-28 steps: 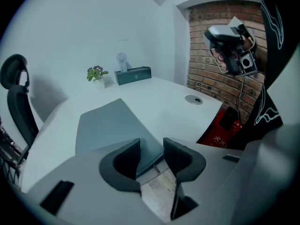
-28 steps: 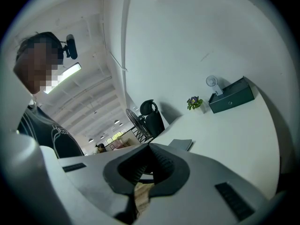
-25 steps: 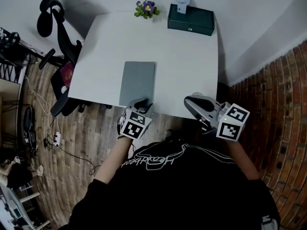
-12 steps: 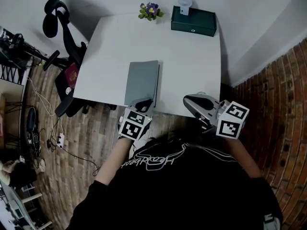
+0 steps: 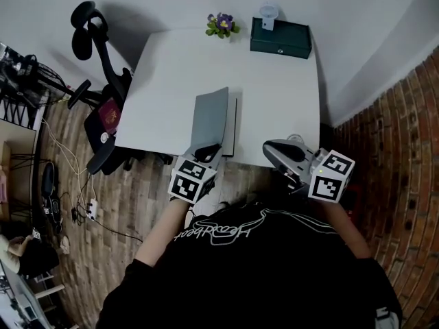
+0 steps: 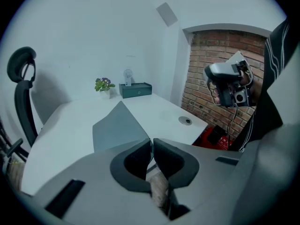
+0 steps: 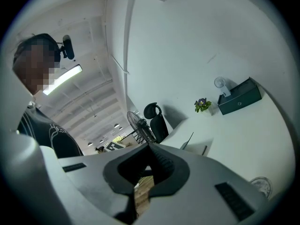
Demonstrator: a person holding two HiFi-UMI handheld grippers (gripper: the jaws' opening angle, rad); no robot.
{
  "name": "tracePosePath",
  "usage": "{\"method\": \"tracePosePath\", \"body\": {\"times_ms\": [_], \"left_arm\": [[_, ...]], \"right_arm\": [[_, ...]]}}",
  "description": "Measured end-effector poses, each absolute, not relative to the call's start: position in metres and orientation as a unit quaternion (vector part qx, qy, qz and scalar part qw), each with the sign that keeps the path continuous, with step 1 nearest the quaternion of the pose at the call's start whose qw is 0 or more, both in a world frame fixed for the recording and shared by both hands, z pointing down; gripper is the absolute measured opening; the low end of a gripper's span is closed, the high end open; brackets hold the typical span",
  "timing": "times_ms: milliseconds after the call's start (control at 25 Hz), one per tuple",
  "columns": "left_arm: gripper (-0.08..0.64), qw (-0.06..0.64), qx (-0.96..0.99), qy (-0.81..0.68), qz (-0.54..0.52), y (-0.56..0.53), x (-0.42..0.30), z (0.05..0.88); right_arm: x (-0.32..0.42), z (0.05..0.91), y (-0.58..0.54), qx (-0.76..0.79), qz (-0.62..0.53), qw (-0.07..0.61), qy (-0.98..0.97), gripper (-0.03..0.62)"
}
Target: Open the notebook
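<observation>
**Notebook cover gripped at the near edge**

The grey cover [image 5: 209, 118] of the notebook [image 5: 232, 125] is clenched between the jaws of the left gripper [image 5: 206, 149], tilted up off the pages at the near edge of the table [image 5: 274, 88]. The jaws of the right gripper [image 5: 274, 149] are pressed together on nothing, by the near right corner.

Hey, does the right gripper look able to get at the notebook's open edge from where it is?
Probably yes. The right gripper is empty, jaws shut, and only bare table lies between it and the notebook, whose cover the left gripper holds raised.
</observation>
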State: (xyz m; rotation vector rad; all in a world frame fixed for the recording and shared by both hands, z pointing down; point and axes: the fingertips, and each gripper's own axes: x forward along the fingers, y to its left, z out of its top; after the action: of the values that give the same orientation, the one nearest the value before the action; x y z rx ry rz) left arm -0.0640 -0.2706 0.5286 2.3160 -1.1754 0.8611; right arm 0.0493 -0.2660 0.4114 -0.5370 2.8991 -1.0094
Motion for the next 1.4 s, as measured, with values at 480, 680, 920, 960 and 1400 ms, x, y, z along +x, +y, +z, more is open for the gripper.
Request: {"method": "tracePosePath", "body": {"times_ms": [480, 680, 920, 960, 1400], "left_arm": [[0.044, 0.186, 0.840, -0.426, 0.278, -0.269, -0.109, 0.492], [0.044, 0.178, 0.842, -0.436, 0.263, -0.267, -0.129, 0.484], [0.044, 0.168, 0.839, -0.452, 0.253, -0.266, -0.159, 0.476], [0.044, 0.168, 0.838, -0.454, 0.251, -0.266, -0.163, 0.476], [0.046, 0.173, 0.825, -0.483, 0.236, -0.264, -0.216, 0.478]], "right_arm": [[0.009, 0.401, -0.257, -0.190, -0.328, 0.017, 0.925, 0.002], [-0.005, 0.409, -0.254, -0.207, -0.326, -0.003, 0.923, 0.002], [-0.026, 0.412, -0.245, -0.215, -0.321, -0.024, 0.922, 0.002], [-0.028, 0.411, -0.244, -0.216, -0.320, -0.025, 0.922, 0.002], [-0.062, 0.408, -0.228, -0.223, -0.311, -0.030, 0.923, 0.002]]}}
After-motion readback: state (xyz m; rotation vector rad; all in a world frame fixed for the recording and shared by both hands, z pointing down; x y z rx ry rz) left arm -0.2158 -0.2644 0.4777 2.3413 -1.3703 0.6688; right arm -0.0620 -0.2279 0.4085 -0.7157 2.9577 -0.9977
